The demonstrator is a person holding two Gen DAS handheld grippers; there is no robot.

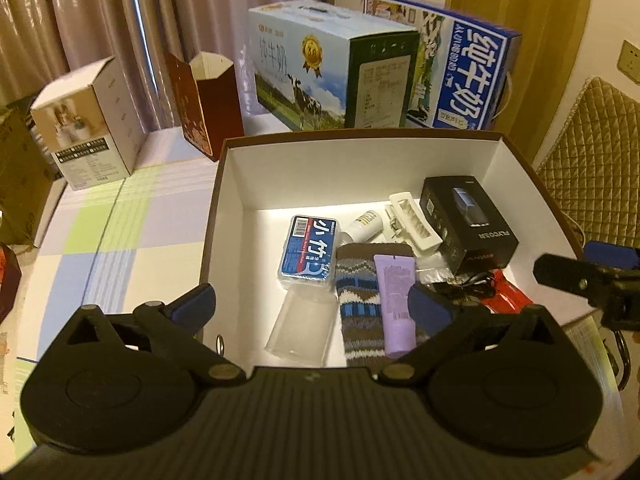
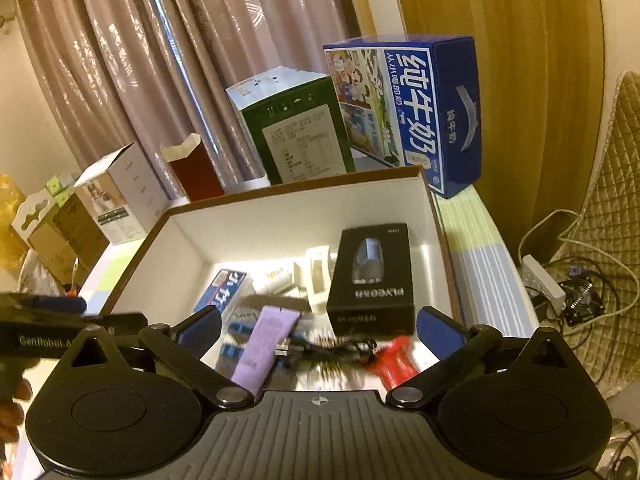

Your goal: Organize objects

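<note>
In the right wrist view the cable (image 2: 340, 350) and red packet (image 2: 394, 362) are smeared by blur. The left tongs (image 1: 310, 304) gape wide and empty above the clear cup (image 1: 302, 326) and purple tube (image 1: 396, 304) in the box (image 1: 228, 184). The right tongs (image 2: 318, 328) gape wide and empty over the same box's near end.

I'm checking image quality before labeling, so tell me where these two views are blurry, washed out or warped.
Left wrist view: mostly sharp, the blue floss tin readable; the white floor of the open box glares; fisheye bends the milk cartons. Right wrist view: the red packet and black cable are smeared by motion blur; the black shaver box stays legible; the box floor is blown out.
</note>
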